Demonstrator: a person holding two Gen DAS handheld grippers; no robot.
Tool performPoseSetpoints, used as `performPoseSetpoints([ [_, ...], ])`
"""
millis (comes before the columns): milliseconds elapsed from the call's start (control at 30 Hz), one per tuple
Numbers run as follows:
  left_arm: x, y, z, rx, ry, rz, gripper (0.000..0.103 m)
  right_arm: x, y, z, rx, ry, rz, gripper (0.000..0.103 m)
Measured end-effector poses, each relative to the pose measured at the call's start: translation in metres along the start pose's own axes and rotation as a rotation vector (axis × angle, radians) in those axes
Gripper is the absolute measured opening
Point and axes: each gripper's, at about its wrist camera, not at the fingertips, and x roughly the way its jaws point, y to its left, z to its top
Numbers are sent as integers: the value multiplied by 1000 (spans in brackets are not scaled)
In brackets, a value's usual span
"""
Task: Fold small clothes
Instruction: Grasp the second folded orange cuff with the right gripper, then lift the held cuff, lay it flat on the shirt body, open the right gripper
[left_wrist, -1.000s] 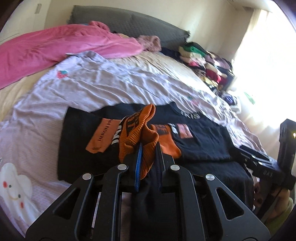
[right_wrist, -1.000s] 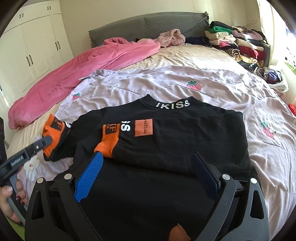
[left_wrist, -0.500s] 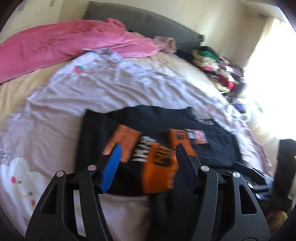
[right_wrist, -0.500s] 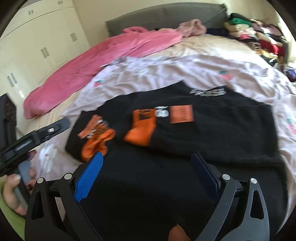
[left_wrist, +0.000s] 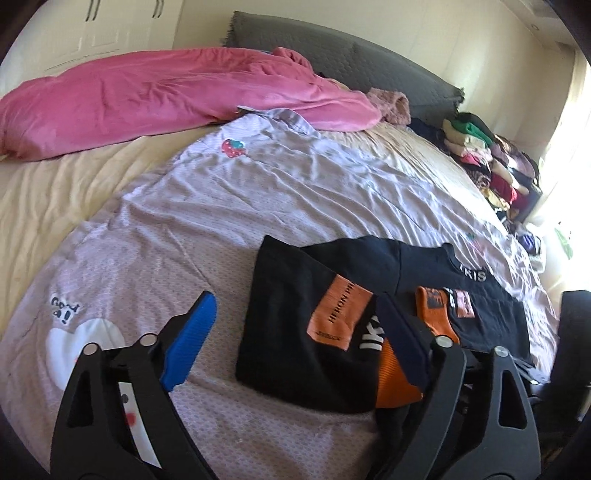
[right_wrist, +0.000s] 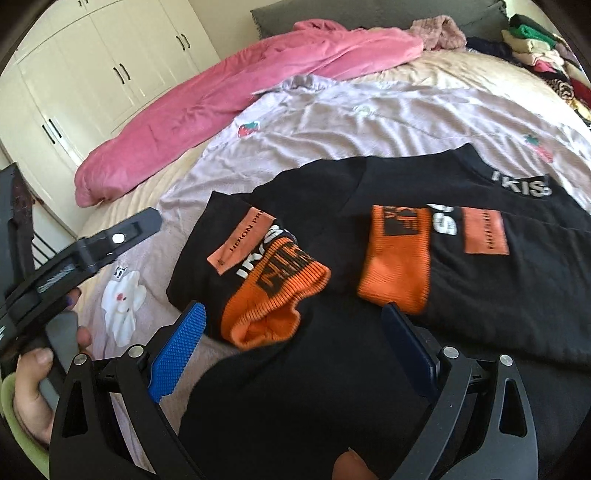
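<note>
A black sweatshirt (right_wrist: 369, 369) with orange cuffs and orange patches lies flat on the bed, both sleeves folded in over the body. The left sleeve's orange cuff (right_wrist: 273, 291) lies loose on it; the right cuff (right_wrist: 397, 258) lies flat beside it. The sweatshirt also shows in the left wrist view (left_wrist: 295, 332). My left gripper (left_wrist: 295, 339) is open and empty, just above the sweatshirt's left edge; it also shows in the right wrist view (right_wrist: 85, 251). My right gripper (right_wrist: 295, 350) is open and empty over the sweatshirt's lower part.
The sweatshirt lies on a lilac sheet (left_wrist: 258, 192) with strawberry prints. A pink blanket (left_wrist: 147, 99) lies across the head of the bed. Stacked folded clothes (left_wrist: 480, 155) sit at the far right. White wardrobe doors (right_wrist: 92, 85) stand at left.
My left gripper has opened and let go of the orange cuff, which now lies on the sweatshirt, and it has drawn back to the left. My right gripper stayed open.
</note>
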Motion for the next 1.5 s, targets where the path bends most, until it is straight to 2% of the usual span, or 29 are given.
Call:
performPoseSetpoints([
  [167,-2,2,2,-11,-3,-5,84,21,5,3,-7,34,3,74],
  [233,-3,3,2,-20,-2,-15,84,26,8,4,-12,32,15,45],
  [267,-4,4,3,-25,-2,-23,84,28,10,4,-19,27,25,37],
  [333,-6,5,4,-30,-8,-22,85,27,16,4,-46,1,27,12],
  [367,-6,6,4,-33,-11,-18,85,26,18,5,-59,-10,22,6],
  [633,-6,9,5,-51,-11,-35,86,-22,13,26,-99,-158,4,6],
  [800,-5,7,5,-47,-11,-37,86,-63,-17,43,-76,-252,-75,6],
  [933,-5,6,5,-62,-4,-73,86,-91,-41,48,-77,-306,-156,5],
  [1233,0,-13,-1,-5,-6,-105,86,-133,-102,36,-32,-357,-298,5],
  [1333,2,-23,-3,6,-7,-140,86,-142,-118,30,-13,-364,-324,5],
  [1500,10,-39,-7,52,11,-150,86,-152,-142,16,30,-365,-341,5],
])
